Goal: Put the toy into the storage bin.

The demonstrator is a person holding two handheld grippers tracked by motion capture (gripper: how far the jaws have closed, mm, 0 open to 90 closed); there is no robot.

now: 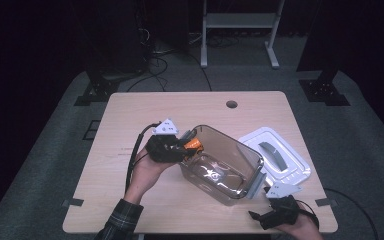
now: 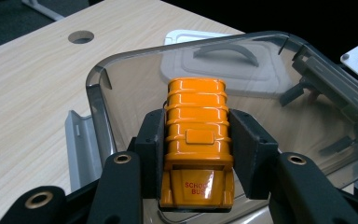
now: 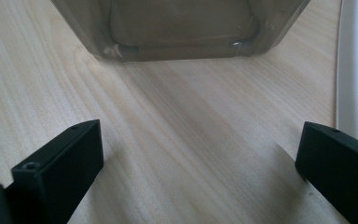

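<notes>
The left gripper (image 2: 196, 154) holds a little orange toy school bus (image 2: 198, 140). Its 2 jaws squeeze the bus from both sides, tight on the toy. In the high view the left gripper (image 1: 177, 146) sits at the rim of the clear bin (image 1: 222, 165), at about 9 o'clock on the bin. The bus (image 1: 193, 143) pokes out over that rim, with its far end already above the inside.

In the left gripper view, the words on the bus face the camera and its far end points into the bin (image 2: 121, 93). The bus is up in the air, not down on the bottom yet.

The right gripper (image 1: 275, 216) is near the table's front edge, at about 5 o'clock from the bin. In the right gripper view its jaws stand wide apart with nothing between them, just bare table (image 3: 177, 140). The bin's near wall (image 3: 177, 28) is a little way ahead of it.

The white lid (image 1: 280, 157) lies flat on the table at about 3 o'clock from the bin, just beside it. Its grey handle faces up.

So the picking up looks done, and the carrying is almost done. I think what is left is to lower the bus into the bin and let go. After that the lid may need to go on top, since it is off now. The bin seems to have nothing else in it, though the shiny walls make that hard to tell.
</notes>
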